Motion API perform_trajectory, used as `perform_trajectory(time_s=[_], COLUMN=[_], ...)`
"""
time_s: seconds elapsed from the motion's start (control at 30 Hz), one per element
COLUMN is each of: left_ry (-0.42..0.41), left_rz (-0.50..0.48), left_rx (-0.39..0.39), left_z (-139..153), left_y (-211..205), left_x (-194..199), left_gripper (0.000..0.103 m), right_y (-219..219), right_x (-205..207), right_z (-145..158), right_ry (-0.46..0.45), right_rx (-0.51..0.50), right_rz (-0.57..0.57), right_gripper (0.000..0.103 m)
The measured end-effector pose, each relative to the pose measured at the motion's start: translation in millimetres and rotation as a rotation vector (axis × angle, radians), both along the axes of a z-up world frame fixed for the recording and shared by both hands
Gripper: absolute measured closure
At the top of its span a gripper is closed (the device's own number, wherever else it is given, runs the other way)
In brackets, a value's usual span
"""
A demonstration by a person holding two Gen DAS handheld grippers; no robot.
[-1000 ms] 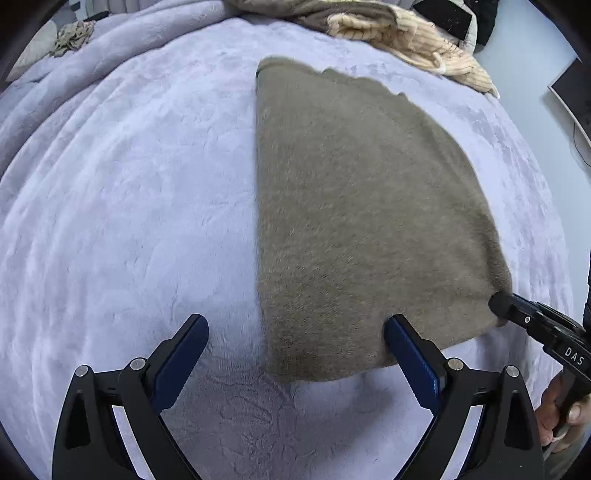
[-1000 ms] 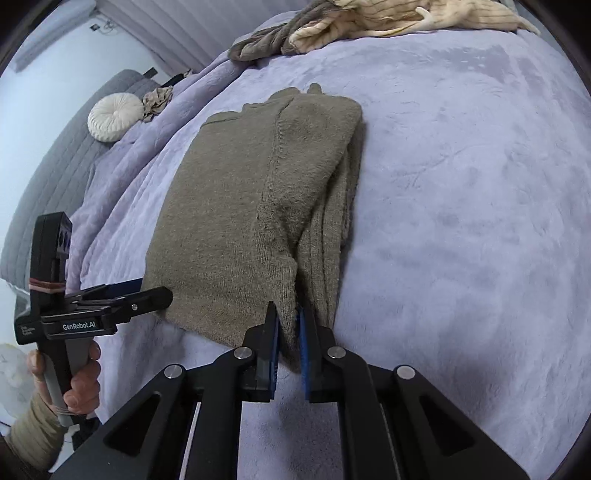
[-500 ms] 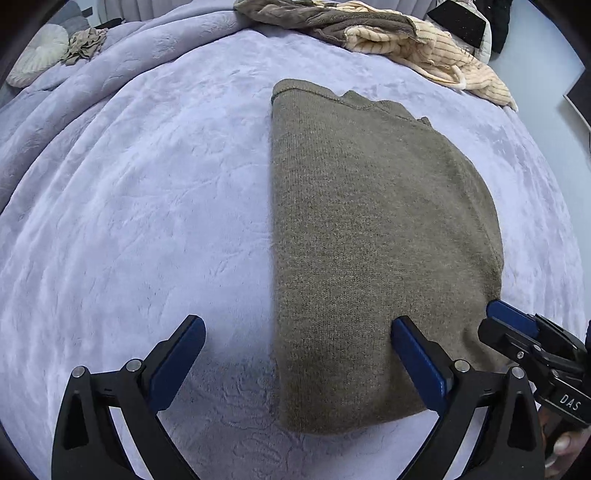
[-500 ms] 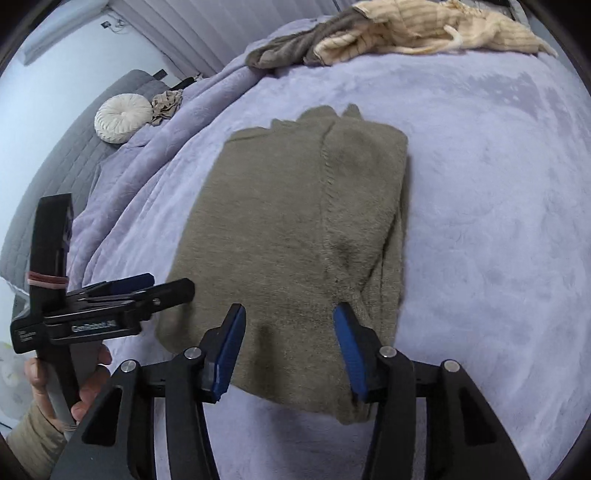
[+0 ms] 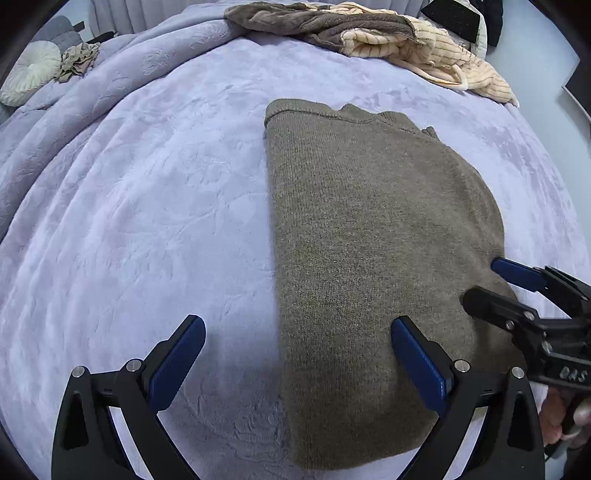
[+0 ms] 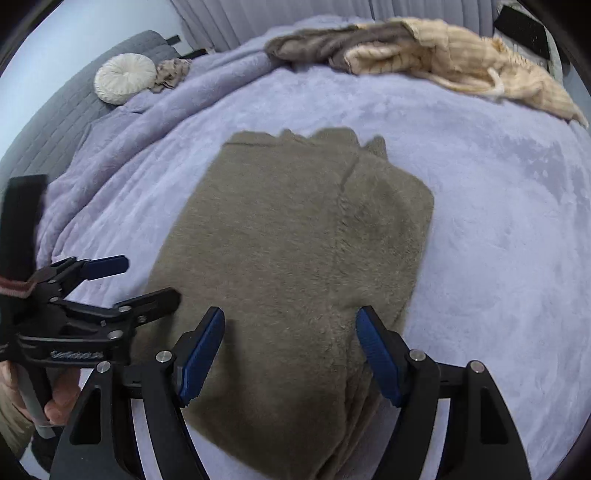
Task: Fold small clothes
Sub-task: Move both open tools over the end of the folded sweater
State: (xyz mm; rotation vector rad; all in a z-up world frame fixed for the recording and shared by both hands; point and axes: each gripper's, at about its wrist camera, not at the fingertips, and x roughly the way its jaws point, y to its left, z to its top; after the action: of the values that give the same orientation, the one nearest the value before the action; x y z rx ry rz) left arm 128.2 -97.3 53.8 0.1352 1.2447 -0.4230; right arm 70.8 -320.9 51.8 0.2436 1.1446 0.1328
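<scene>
Right gripper [image 6: 290, 354] jaws opening over sweater [image 6: 295, 258]

A folded sweater [image 5: 369, 240] lies mid-blanket [image 5: 147, 221]; a clothes pile [image 5: 369, 33] sits behind it, a round cushion [image 6: 123, 77] far left.

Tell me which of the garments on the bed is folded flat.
The olive-brown knit sweater in the middle, a flat rectangle. The grey-brown garment and cream striped garment lie crumpled at the far edge.
</scene>
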Motion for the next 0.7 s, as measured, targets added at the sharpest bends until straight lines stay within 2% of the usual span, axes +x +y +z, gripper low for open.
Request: perform_trajectory(time_s=[0.07,0.17,0.23,0.33,0.43,0.5,0.57,0.7], left_ry=[0.011,0.031,0.032,0.069,0.08,0.113,0.148,0.187], left_rz=[0.002,0.009,0.015,0.031,0.076,0.092,0.086,-0.001], left_rx=[-0.001,-0.007,-0.05,-0.15,-0.161,-0.179,-0.206,-0.233], left_z=[-2.0,3.3,12.6,22.9,23.6,18.2,12.4,1.9], left_y=[-1.7,0.1,9.2,34.3,61.6,71.3,67.7,33.4], left_x=[4.1,7.7,6.9,10.5,20.6,28.5,33.6,30.7], left_gripper=[0.001,0.001,0.001,0.001,0.001,0.001,0.001,0.001], right_y=[-5.2,-7.6,-9.3,-21.7,-47.5,-68.2,-76.5,-68.1], right_x=[5.5,5.2,-6.9,-29.6,-47.0,-52.3,-48.2,-27.5], right_z=[3.1,17.3,29.9,44.5,50.9,49.4,42.6,17.2], right_ry=[-0.006,-0.001,-0.027,-0.052,-0.06,-0.057,-0.043,-0.007], right_rx=[-0.008,-0.106,-0.161,-0.157,-0.118,-0.054,0.004,0.137], right_rz=[-0.024,-0.1,-0.126,-0.14,-0.195,-0.246,-0.269,-0.228], right_gripper=[0.027,0.026,0.025,0.024,0.024,0.023,0.023,0.023])
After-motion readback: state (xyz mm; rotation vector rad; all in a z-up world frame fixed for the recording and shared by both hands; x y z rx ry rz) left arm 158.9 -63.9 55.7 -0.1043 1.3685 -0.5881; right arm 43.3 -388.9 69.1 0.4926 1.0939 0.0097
